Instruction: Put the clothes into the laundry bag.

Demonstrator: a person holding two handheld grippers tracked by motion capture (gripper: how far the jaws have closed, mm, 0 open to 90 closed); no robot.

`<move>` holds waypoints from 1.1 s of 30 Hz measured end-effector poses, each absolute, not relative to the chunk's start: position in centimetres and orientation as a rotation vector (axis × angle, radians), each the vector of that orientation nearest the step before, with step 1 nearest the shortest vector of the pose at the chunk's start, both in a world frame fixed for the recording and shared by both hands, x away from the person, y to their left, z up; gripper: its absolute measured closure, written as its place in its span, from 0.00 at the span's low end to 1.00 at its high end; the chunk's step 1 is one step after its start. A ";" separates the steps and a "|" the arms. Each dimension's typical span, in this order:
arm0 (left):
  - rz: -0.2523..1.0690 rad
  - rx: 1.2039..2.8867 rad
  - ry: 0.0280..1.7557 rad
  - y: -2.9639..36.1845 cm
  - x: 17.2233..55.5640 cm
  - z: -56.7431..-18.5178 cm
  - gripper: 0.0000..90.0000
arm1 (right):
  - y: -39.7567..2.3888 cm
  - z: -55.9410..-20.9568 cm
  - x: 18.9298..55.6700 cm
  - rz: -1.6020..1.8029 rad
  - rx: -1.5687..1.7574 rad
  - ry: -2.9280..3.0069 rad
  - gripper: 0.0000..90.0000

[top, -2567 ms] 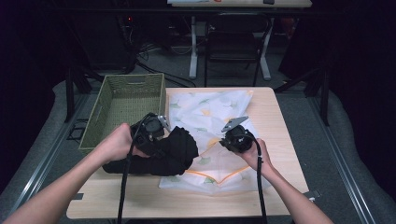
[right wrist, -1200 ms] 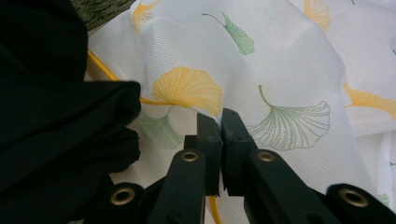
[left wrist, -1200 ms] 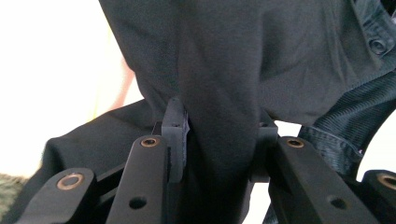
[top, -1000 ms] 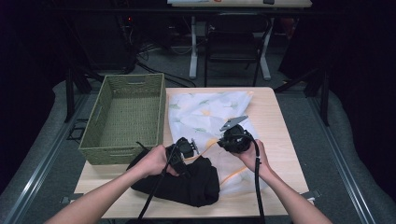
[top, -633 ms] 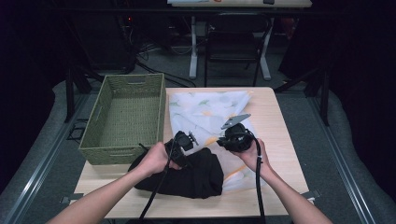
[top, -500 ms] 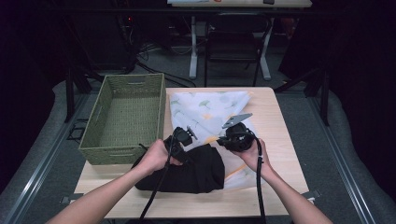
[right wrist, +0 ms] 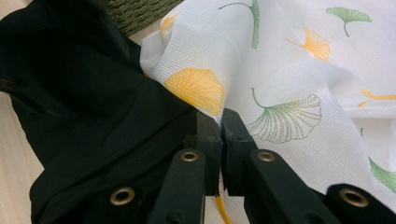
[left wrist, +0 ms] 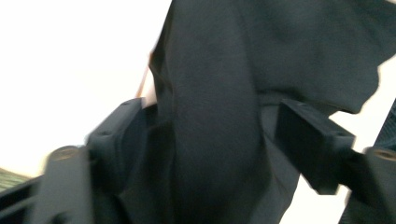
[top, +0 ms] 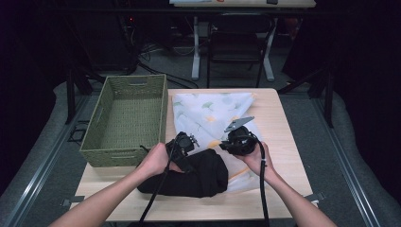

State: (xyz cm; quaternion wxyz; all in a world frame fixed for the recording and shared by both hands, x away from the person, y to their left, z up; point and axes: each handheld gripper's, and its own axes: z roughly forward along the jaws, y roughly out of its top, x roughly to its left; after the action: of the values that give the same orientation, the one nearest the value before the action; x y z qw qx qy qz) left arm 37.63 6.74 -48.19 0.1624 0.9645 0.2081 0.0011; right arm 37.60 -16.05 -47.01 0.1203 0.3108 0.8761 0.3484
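High view: black garment point(top: 189, 176) bunched at the table's near edge, overlapping the white leaf-print cloth point(top: 213, 113); could slide off.
Left gripper view: left gripper point(left wrist: 210, 140) jaws just opened, spread, a garment fold between them; may snag.
Right gripper view: right gripper point(right wrist: 220, 135) pinching the cloth; pulling drags the garment.
No writing readable.

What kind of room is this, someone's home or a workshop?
Likely a lab or recording studio rather than a home: one small wooden table stands on grey flooring with dark surroundings, loose cables trail across the floor behind it, and desk legs with a chair stand farther back.
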 end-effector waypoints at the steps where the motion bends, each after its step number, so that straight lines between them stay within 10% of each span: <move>1: 0.027 2.756 0.558 7.0 37.2 -47.8 0.16 | -16.1 -47.0 37.6 1.020 0.908 2.559 0.98; 12: 0.097 2.872 0.403 7.8 34.2 -50.7 0.14 | -15.9 -47.1 37.6 1.020 0.915 2.564 0.97; 24: 0.249 2.905 0.349 7.4 33.2 -52.8 0.63 | -15.8 -47.3 37.7 1.015 0.916 2.575 0.97; 33: 0.137 2.855 0.519 7.7 34.2 -51.3 0.72 | -15.6 -46.9 37.4 1.028 0.912 2.562 0.97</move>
State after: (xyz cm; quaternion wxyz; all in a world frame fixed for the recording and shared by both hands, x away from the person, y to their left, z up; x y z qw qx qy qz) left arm 34.16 7.66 -51.30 0.1181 0.9759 0.1775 0.0468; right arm 37.45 -15.64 -46.94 0.1166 0.3116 0.8752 0.3513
